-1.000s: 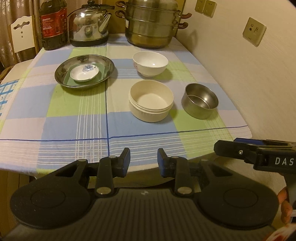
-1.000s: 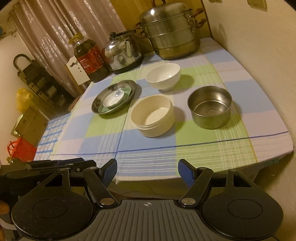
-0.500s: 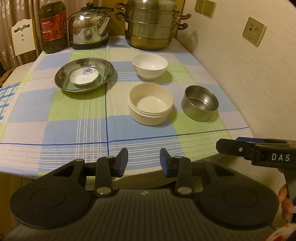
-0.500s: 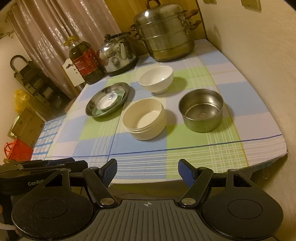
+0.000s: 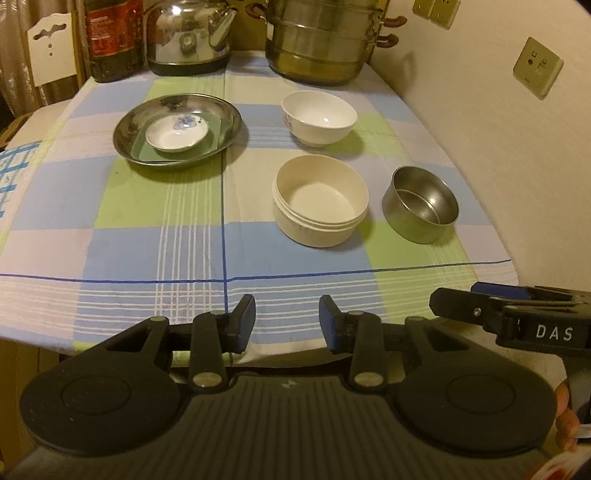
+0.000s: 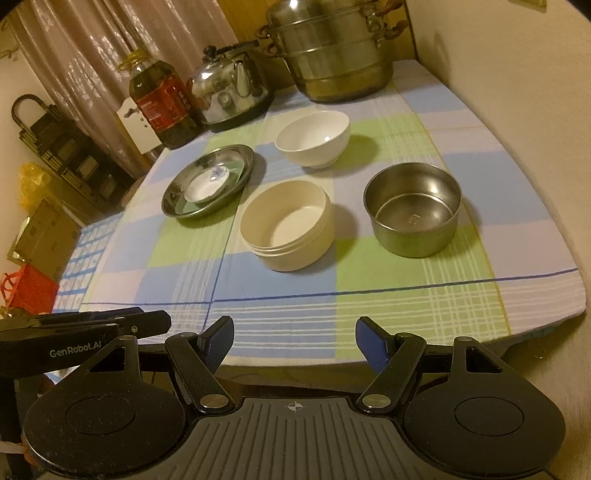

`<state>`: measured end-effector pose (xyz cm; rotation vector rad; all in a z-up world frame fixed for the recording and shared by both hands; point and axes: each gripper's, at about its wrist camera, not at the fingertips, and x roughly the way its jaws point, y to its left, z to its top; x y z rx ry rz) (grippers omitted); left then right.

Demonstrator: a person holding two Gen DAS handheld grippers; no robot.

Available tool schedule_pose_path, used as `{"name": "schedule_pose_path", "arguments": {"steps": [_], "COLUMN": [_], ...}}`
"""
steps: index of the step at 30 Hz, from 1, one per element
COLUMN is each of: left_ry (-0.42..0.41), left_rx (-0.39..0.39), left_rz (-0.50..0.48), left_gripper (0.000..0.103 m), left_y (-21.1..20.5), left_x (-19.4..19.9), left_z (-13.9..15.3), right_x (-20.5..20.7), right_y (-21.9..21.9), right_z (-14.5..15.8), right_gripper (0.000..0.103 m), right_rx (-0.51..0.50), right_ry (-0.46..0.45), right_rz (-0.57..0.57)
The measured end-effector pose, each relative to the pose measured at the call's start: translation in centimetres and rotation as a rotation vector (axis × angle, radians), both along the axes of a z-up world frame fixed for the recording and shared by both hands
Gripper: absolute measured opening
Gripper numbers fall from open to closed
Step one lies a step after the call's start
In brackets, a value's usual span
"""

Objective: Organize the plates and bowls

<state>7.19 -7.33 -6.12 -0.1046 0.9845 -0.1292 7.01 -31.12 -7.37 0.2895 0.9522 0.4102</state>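
Left gripper [image 5: 287, 319]: fingers spread with a moderate gap, holding nothing, at the near edge of the table [image 5: 110, 302].
Right gripper [image 6: 294, 345]: fingers spread wider, holding nothing, also at the near edge, just beside the left one.
Cream bowl [image 5: 320, 205]: nearest dish, ahead of both grippers, slightly right of the left one and slightly left of the right one. Straight ribbed wall, wide mouth, nothing inside.
Steel bowl [image 6: 413, 209]: ahead and right of the right gripper, near the wall. Straight shiny sides, a step inside, nothing in it.
White bowl [image 5: 319, 117]: beyond the cream bowl. Rounded, glossy, on a narrow foot, with a faint pattern on its side.
Steel plate [image 5: 177, 131]: ahead and left of the left gripper, well apart from the bowls. Shallow and reflective; in it lies a green square piece with 1 small saucer [image 5: 177, 133] on top, white with a blue motif.
Pot [image 5: 321, 37], kettle [image 5: 190, 35], oil bottle [image 6: 162, 99]: far end of the table, behind the dishes.
Progress: my read is 3 bowls loose, none nested; plates look already stacked.
Risk 1: glossy rims could slip from the pads if pinched shallowly.
Risk 2: the steel bowl sits close to the wall, so a wide approach may knock it.
Risk 3: nesting in the wrong order could jam or tip a bowl.
Risk 4: dragging a bowl may bunch the cloth and shift its neighbours.
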Motion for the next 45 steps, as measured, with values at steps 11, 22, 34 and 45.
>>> {"name": "schedule_pose_path", "arguments": {"steps": [11, 22, 34, 45], "left_ry": [0.019, 0.006, 0.01, 0.055], "left_rx": [0.018, -0.031, -0.004, -0.021], "left_rz": [-0.086, -0.115, -0.145, -0.158], "left_gripper": [0.034, 0.034, 0.034, 0.033], "left_y": [0.2, 1.0, 0.4, 0.5], "left_x": [5.3, 11.4, 15.3, 17.3], "left_z": [-2.4, -3.7, -5.5, -7.0], "right_x": [3.7, 8.3, 11.8, 13.5], "right_y": [0.4, 2.6, 4.6, 5.2], "right_z": [-1.3, -2.5, -4.4, -6.1], "right_gripper": [0.073, 0.072, 0.063, 0.049], "right_rx": [-0.026, -0.067, -0.073, -0.083], "right_ry": [0.036, 0.009, 0.009, 0.019], "right_rz": [-0.057, -0.107, -0.132, -0.154]}}
